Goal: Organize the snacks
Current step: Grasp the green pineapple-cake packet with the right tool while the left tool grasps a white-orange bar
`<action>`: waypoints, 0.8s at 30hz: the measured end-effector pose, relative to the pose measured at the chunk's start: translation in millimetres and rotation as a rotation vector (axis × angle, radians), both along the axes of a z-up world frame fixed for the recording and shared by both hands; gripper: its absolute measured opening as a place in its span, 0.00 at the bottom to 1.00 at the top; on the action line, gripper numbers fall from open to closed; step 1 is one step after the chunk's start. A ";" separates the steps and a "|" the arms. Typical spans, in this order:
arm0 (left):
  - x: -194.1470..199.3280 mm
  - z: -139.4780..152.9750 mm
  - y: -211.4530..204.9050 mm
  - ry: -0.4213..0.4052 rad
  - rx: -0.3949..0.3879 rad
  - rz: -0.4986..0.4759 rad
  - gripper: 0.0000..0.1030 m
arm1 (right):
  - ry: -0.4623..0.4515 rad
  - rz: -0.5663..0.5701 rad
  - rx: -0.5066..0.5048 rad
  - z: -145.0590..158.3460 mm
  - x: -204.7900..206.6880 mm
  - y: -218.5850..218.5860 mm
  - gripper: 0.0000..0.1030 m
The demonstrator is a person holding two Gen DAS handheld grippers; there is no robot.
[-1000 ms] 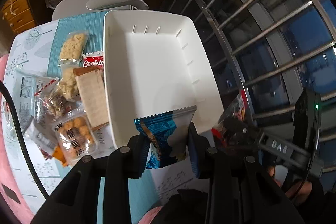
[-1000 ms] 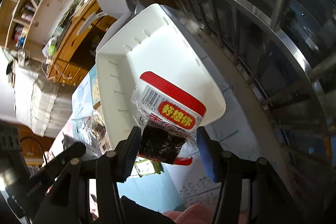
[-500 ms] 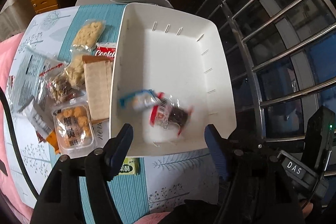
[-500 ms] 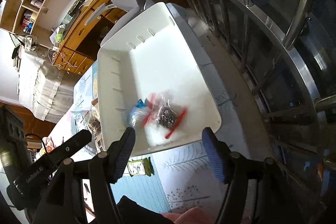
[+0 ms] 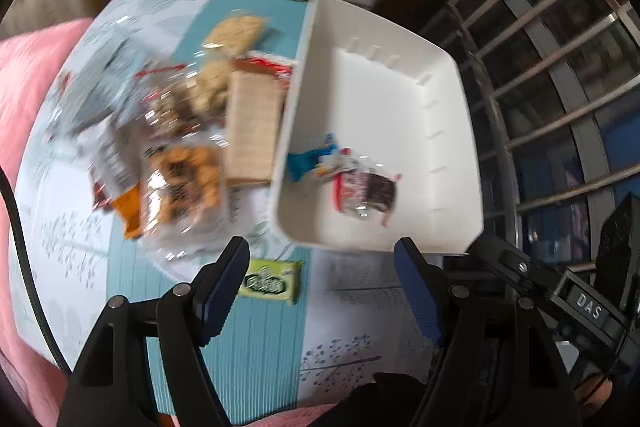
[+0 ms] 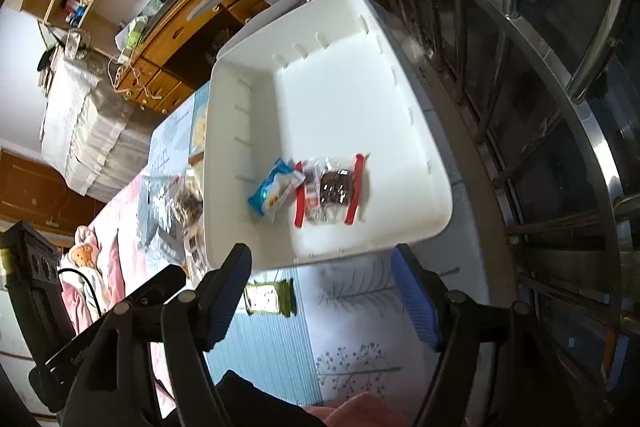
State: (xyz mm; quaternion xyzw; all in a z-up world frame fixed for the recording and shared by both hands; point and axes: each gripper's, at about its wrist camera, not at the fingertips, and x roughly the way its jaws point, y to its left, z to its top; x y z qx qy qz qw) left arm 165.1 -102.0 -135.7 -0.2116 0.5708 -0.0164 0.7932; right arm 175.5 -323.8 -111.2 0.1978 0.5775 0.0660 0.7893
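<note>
The blue packet [image 6: 275, 194] and the red-edged packet [image 6: 330, 190] lie side by side on the floor of the white bin [image 6: 416, 227], touching, toward its near end. The bin stands on the bench [image 6: 352, 331] at the edge next to the window bars [image 6: 532, 39].

The right wrist view shows both packets sharply and flat. It also shows the green packet [image 6: 269, 298] on the bench just outside the bin's near wall. The left wrist view is blurred. It alone shows the pile of snacks [image 5: 180, 147] on the bench beside the bin's left wall: clear bags, a tan cracker pack [image 5: 252, 127] against the wall, an orange-edged bag.

The right hand-held gripper [image 6: 320, 291] has jaws spread apart, having just been opening, with nothing between them. It hangs above the bin's near wall; both packets lie ahead of it, untouched.

The left hand-held gripper [image 5: 320, 279] likewise has jaws apart, having just been opening, and empty. The bin's near-left corner and the green packet [image 5: 271, 281] lie between its fingers in the view, below them; the packets lie ahead.
</note>
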 end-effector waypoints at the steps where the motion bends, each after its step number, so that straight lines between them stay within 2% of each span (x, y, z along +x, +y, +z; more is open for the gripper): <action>1: -4.7 -2.7 5.6 0.005 0.004 0.023 0.71 | 0.007 0.006 0.002 -0.8 -1.6 2.2 0.71; 6: -29.9 -16.3 40.9 0.025 0.033 0.132 0.71 | 0.046 0.035 -0.003 -9.5 -9.0 19.7 0.71; 13: -48.2 -32.7 88.4 0.060 0.019 0.251 0.71 | 0.073 0.086 -0.016 -19.2 -17.3 52.5 0.71; 18: -48.4 -43.6 119.3 0.073 0.015 0.328 0.71 | 0.086 0.091 -0.062 -27.1 -22.8 68.8 0.71; 24: -41.1 -51.4 148.7 0.057 0.007 0.376 0.71 | 0.102 0.066 -0.102 -39.4 -25.8 84.4 0.71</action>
